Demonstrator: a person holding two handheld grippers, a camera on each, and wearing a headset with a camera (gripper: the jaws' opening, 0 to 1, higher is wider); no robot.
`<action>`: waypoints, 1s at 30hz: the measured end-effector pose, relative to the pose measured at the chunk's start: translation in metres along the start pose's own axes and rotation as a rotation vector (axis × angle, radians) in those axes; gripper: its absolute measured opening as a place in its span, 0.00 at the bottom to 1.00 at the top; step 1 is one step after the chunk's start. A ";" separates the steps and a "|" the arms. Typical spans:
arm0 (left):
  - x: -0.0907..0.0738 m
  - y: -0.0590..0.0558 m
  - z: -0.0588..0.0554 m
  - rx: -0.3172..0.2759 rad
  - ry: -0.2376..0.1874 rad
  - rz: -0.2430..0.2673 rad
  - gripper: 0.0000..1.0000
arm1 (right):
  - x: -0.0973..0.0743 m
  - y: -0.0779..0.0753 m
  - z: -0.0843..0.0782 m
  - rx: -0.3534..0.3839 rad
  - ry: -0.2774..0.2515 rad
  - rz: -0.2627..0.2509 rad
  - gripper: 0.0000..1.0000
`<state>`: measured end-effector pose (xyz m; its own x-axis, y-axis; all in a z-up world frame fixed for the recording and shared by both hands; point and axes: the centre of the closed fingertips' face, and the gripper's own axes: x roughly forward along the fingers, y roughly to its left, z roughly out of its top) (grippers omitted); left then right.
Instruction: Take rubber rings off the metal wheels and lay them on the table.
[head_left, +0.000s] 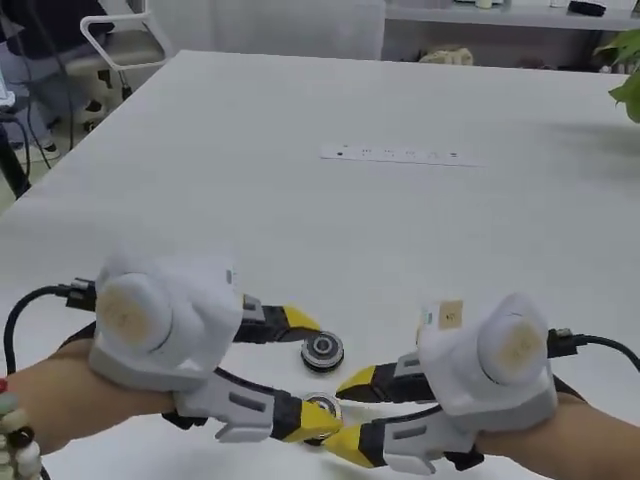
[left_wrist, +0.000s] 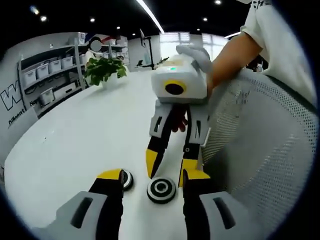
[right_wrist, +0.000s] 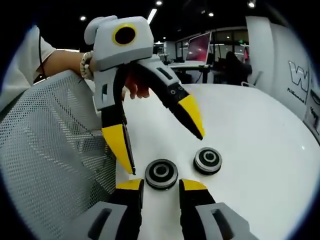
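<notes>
Two metal wheels lie on the white tabletop (head_left: 400, 250), each with a dark ring round its rim. Taking the near wheel (head_left: 322, 408) as the mark, the second wheel (head_left: 322, 351) sits just beyond it, apart from it.

The head view half hides the near wheel behind yellow jaw tips. The two gripper views show it whole, a dark band around a pale hub.

Two grippers meet at the near wheel from opposite sides. The left gripper (head_left: 305, 370) has its jaws spread wide, and in its own view the near wheel lies between the tips with gaps on both sides. The right gripper (head_left: 350, 412) is parted too, the near wheel just ahead of its gap. Neither grips anything.

The gripper views show a mesh chair back (left_wrist: 260, 150) close behind the near wheel, so the tabletop edge on the person's side is near. The left gripper view adds a potted plant (left_wrist: 102, 69) far beyond the near wheel.

The head view alone shows the broad bare surface past the near wheel. One white strip (head_left: 400, 155) lies well beyond it, and the tabletop's left edge is well off to the side.
</notes>
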<state>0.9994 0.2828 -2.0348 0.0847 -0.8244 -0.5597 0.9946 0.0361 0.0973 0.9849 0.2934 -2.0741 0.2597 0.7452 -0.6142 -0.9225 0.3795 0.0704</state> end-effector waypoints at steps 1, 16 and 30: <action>0.002 -0.001 -0.003 0.015 0.008 -0.003 0.43 | 0.001 0.001 -0.001 0.002 0.004 0.001 0.25; 0.009 -0.008 -0.019 -0.015 0.042 -0.033 0.17 | 0.003 0.000 -0.004 0.025 -0.001 -0.010 0.22; 0.010 -0.012 -0.023 -0.062 0.045 -0.059 0.10 | 0.003 0.000 -0.001 0.035 -0.017 -0.010 0.23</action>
<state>0.9896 0.2871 -2.0607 0.0271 -0.7998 -0.5997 0.9996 0.0245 0.0125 0.9856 0.2949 -2.0767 0.2743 0.7504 -0.6014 -0.9094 0.4058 0.0915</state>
